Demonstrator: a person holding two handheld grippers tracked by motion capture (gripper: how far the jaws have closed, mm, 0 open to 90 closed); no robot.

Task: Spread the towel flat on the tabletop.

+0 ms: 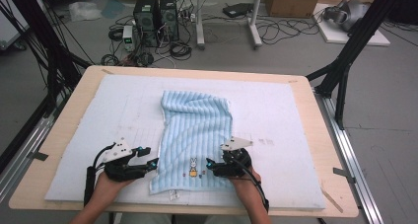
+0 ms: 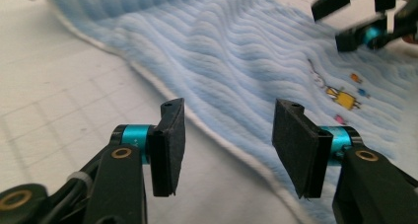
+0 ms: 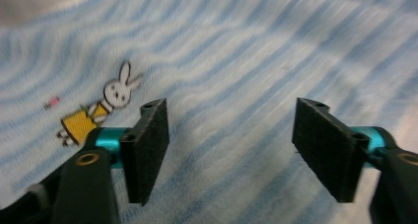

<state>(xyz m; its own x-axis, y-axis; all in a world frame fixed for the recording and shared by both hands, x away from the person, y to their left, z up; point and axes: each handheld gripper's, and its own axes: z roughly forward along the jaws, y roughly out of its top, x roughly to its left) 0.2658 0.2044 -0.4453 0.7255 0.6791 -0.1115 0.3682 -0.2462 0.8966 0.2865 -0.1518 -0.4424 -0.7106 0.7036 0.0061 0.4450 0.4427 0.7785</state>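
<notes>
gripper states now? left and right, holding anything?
Left gripper: open, holding nothing, at the edge of the blue towel.
Right gripper: open, holding nothing, above the towel.

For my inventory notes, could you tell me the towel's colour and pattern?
Light blue towel with wavy ribbed stripes; clearest in the right gripper view.

Both grippers — left, right — hold their fingers apart, gripping nothing.

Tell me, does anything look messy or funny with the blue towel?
A little. The blue towel lies slightly crooked on the white mat, and its far edge is wavy, not flat. The bunny picture near the front looks fine. Nothing is torn or spilled.
</notes>
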